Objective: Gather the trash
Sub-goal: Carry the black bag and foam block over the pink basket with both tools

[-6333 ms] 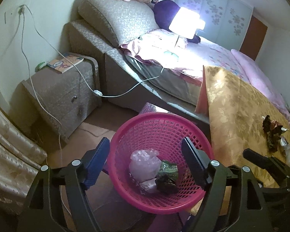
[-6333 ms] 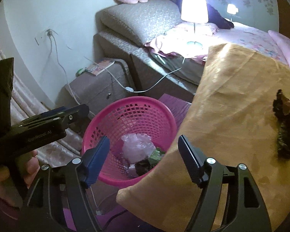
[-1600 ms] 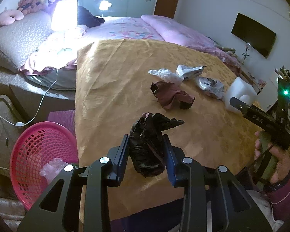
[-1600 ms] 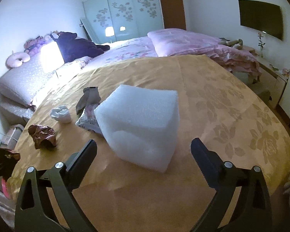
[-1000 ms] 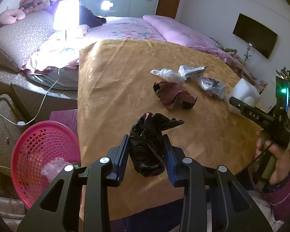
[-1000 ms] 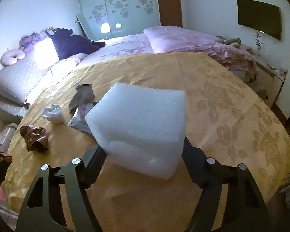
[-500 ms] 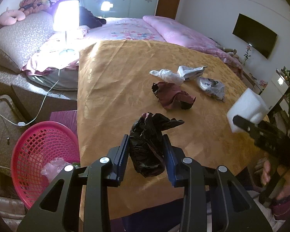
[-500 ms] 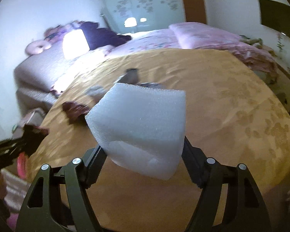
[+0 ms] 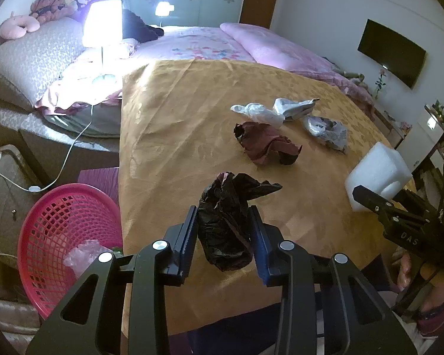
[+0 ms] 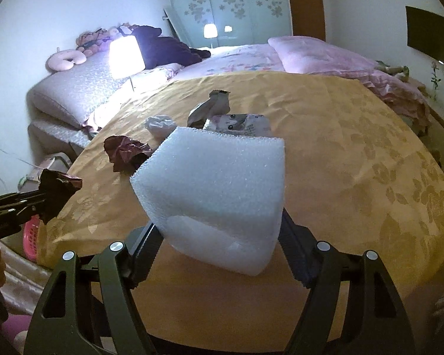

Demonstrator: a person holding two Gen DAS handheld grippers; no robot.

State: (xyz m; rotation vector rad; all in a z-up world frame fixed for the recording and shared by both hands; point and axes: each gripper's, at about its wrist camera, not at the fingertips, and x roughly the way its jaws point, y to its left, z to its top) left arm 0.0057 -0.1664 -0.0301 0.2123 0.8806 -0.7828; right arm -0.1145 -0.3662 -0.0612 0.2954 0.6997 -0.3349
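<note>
A white foam block (image 10: 219, 189) is pinched between the fingers of the right gripper (image 10: 219, 251) and is now held clear of the gold bedspread (image 10: 355, 153); a second ago it was resting on the cloth with the fingers only closing in on its sides. In the view from the left wrist the same block (image 9: 376, 174) is seen raised above the cloth's far right edge. A crumpled black wrapper (image 9: 228, 219) is gripped between the fingers of the left gripper (image 9: 223, 239), unchanged over the past seconds. The pink basket (image 9: 53, 236), already holding a pale plastic bag (image 9: 83, 254), stands on the floor to the left of and below the left fingers. Ahead of those fingers, well apart from them, a dark red wrapper (image 9: 266, 145), a white plastic scrap (image 9: 257, 112), a second white scrap (image 9: 293, 108) and a printed packet (image 9: 328, 130) are left on the cloth. With both grippers loaded, a carry to the basket appears to be the next step, and several pieces are judged still to be collected.
</note>
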